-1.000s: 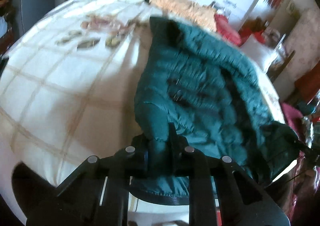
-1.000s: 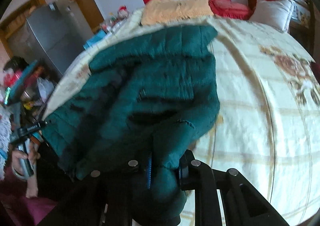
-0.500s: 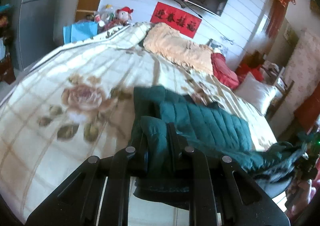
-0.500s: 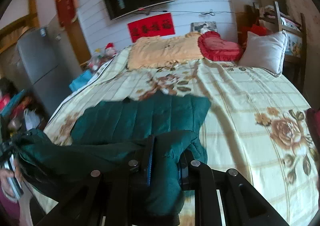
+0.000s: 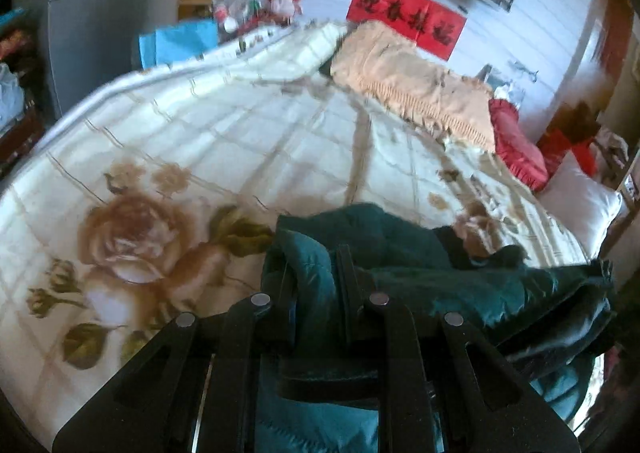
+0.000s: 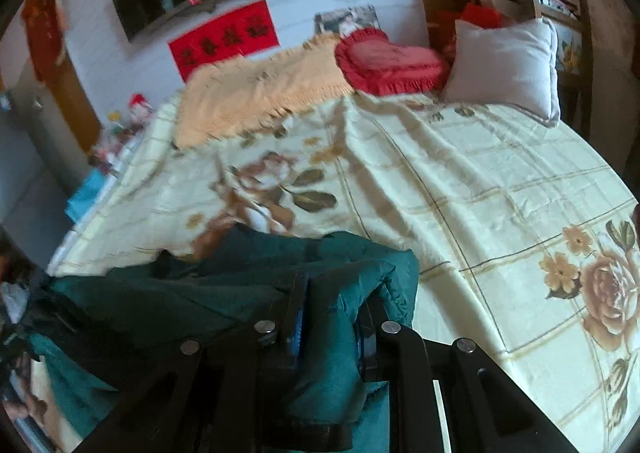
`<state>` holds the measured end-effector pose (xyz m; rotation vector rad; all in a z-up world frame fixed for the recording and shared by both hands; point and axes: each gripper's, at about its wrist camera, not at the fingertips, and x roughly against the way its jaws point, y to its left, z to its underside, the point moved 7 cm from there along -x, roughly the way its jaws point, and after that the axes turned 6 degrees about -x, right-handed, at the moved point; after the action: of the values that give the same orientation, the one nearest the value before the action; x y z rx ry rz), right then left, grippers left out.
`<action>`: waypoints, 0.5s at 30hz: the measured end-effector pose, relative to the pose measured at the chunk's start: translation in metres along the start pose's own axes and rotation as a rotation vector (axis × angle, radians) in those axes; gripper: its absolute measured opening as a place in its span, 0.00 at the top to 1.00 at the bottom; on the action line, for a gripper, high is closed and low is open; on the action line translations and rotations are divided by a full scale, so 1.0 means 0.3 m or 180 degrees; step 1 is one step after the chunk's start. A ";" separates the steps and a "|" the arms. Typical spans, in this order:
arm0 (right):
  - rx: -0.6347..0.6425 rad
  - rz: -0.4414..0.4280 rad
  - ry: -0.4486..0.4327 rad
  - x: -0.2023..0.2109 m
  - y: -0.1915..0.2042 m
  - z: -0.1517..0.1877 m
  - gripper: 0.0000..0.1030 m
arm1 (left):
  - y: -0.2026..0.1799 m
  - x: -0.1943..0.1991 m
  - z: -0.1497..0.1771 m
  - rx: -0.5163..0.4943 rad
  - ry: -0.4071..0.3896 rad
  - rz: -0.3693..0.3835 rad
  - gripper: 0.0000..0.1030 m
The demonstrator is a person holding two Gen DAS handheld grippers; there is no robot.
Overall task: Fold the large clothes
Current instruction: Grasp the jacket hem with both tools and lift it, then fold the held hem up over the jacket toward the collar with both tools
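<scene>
A second ago the green padded jacket [image 5: 400, 245] lay spread along the bed [image 5: 240, 141]; now it is bunched near the bed's edge, drawn back toward the jaws. The fold is probably underway. The left gripper [image 5: 316, 285] and the right gripper [image 6: 332, 309] each have jaws clamped on a jacket edge, fabric pinched between them.

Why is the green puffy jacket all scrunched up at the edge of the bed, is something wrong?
Nothing is wrong. The green puffy jacket is bunched at the near edge of the floral bedspread only because the left gripper and the right gripper each pinch a part of it. Part of it hangs over the edge.
</scene>
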<state>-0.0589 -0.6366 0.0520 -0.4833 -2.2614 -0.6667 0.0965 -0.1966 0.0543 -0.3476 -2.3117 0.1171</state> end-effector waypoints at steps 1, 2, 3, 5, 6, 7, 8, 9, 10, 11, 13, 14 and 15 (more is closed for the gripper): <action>0.0001 0.0021 0.0050 -0.034 -0.002 0.006 0.84 | 0.005 -0.022 0.003 0.0059 0.0024 0.0039 0.84; 0.0003 0.0017 0.0073 -0.057 -0.005 0.009 0.80 | 0.015 -0.040 0.002 0.0142 0.0032 0.0108 0.82; -0.0004 -0.0005 0.0075 -0.070 -0.005 0.008 0.77 | 0.024 -0.050 -0.001 0.0210 0.0063 0.0180 0.81; -0.0069 -0.0124 0.0075 -0.065 -0.005 -0.003 0.67 | 0.031 -0.054 -0.012 0.0294 0.0158 0.0324 0.78; -0.0126 -0.0216 0.0055 -0.045 -0.009 -0.012 0.63 | 0.032 -0.048 -0.020 0.0321 0.0196 0.0398 0.77; -0.0190 -0.0299 0.0015 -0.019 -0.016 -0.023 0.59 | 0.035 -0.037 -0.033 0.0333 0.0230 0.0488 0.77; -0.0231 -0.0353 -0.0014 0.000 -0.019 -0.030 0.53 | 0.035 -0.024 -0.045 0.0334 0.0261 0.0558 0.75; -0.0256 -0.0420 -0.0048 0.025 -0.022 -0.036 0.43 | 0.029 -0.013 -0.059 0.0336 0.0288 0.0607 0.74; -0.0262 -0.0490 -0.0070 0.053 -0.022 -0.039 0.38 | 0.027 0.003 -0.066 0.0343 0.0300 0.0645 0.73; -0.0258 -0.0507 -0.0101 0.072 -0.017 -0.041 0.29 | 0.021 0.021 -0.073 0.0349 0.0291 0.0670 0.70; -0.0161 -0.0381 -0.0333 0.141 -0.016 -0.051 0.22 | 0.012 0.058 -0.087 0.0334 0.0225 0.0749 0.58; -0.0102 -0.0361 -0.0416 0.168 -0.012 -0.059 0.22 | 0.009 0.062 -0.095 0.0331 0.0188 0.0754 0.43; -0.0077 -0.0367 -0.0445 0.185 -0.008 -0.062 0.22 | 0.015 0.079 -0.106 0.0324 0.0101 0.0691 0.23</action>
<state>-0.0874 -0.6414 0.1028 -0.4253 -2.4298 -0.7394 0.1046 -0.1864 0.0920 -0.5434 -2.2216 0.3332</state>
